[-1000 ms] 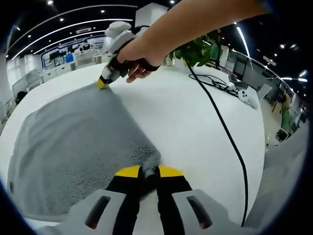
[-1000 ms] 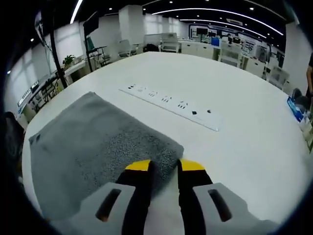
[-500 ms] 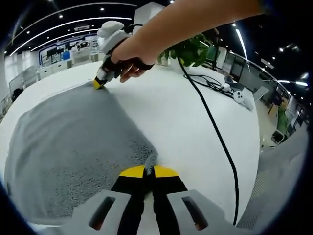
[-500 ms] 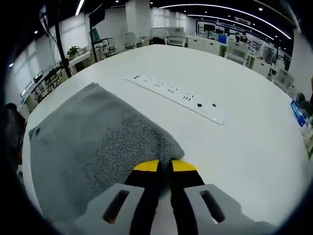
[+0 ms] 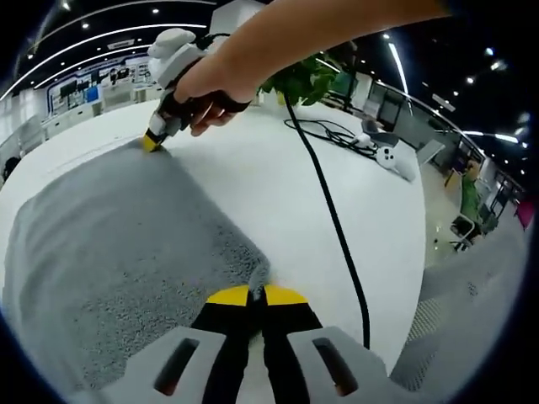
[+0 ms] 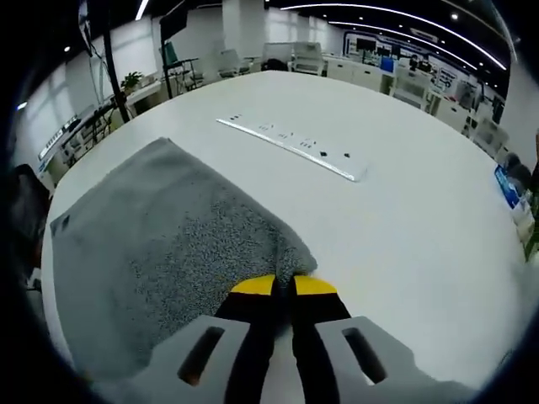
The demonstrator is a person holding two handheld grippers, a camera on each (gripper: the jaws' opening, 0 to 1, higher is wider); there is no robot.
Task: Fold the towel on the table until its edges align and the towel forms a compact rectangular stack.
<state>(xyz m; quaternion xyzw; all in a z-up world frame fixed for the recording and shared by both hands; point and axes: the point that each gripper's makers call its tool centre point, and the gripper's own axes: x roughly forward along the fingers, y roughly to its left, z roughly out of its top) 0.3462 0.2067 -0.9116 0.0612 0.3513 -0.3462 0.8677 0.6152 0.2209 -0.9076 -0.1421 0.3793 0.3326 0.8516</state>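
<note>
Both tongs have clamped shut since a second ago: left tongs (image 5: 255, 295) and right tongs (image 6: 283, 285) each pinch a corner of the grey towel (image 6: 160, 227), spread on the white desk (image 6: 404, 219) near a power strip (image 6: 290, 147).

One grey towel (image 5: 118, 244) on one white table (image 5: 278, 185); two claws: left claw (image 5: 257, 295), right claw (image 6: 283, 285); one power strip (image 6: 290, 146); one black cable (image 5: 328, 210); one potted plant (image 5: 307, 77).
</note>
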